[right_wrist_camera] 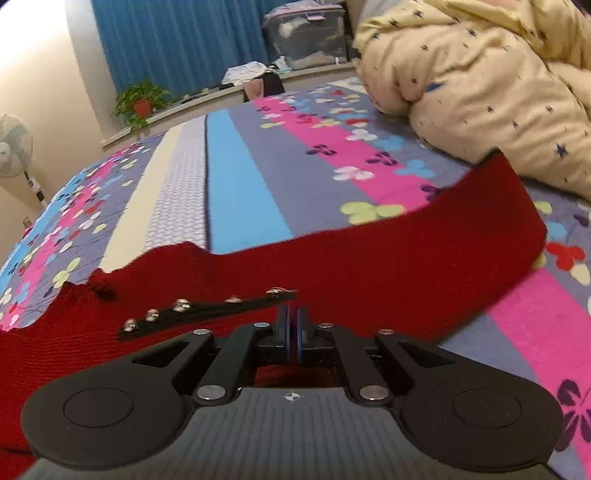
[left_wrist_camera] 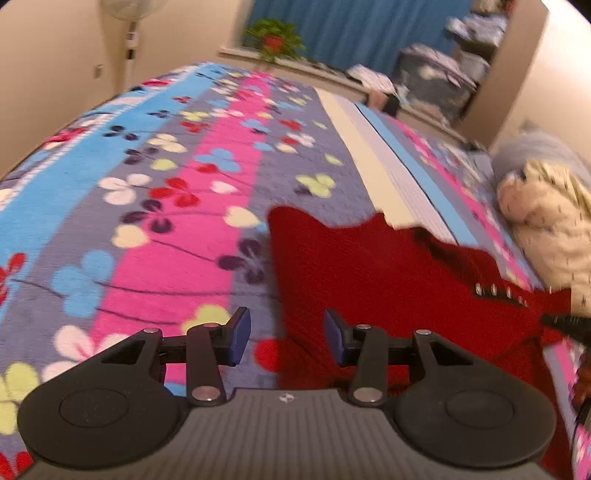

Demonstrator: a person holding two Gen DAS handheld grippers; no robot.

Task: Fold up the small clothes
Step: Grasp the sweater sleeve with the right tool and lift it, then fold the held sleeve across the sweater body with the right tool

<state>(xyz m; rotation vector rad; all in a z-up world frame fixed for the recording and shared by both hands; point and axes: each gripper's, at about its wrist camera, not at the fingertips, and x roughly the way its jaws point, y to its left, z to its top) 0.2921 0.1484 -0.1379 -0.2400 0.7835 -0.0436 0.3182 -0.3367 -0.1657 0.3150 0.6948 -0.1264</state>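
Note:
A small red knitted garment [left_wrist_camera: 369, 280] with a black strip of silver studs [left_wrist_camera: 498, 291] lies on the flowered bedspread [left_wrist_camera: 166, 206]. My left gripper [left_wrist_camera: 287, 338] is open and empty, hovering over the garment's left edge. In the right wrist view the garment [right_wrist_camera: 369, 266] spreads ahead, with one part reaching to the right. My right gripper [right_wrist_camera: 293, 325] is shut on the garment's fabric beside the studded strip [right_wrist_camera: 207, 310]. The right gripper's tip also shows at the right edge of the left wrist view [left_wrist_camera: 569, 325].
A cream quilt with dark stars [right_wrist_camera: 480, 85] is heaped at the head of the bed, also in the left wrist view [left_wrist_camera: 546, 225]. A window sill with a potted plant [left_wrist_camera: 275, 38], blue curtains and storage boxes [right_wrist_camera: 306, 33] lies beyond the bed. A standing fan [right_wrist_camera: 13, 147] is near the wall.

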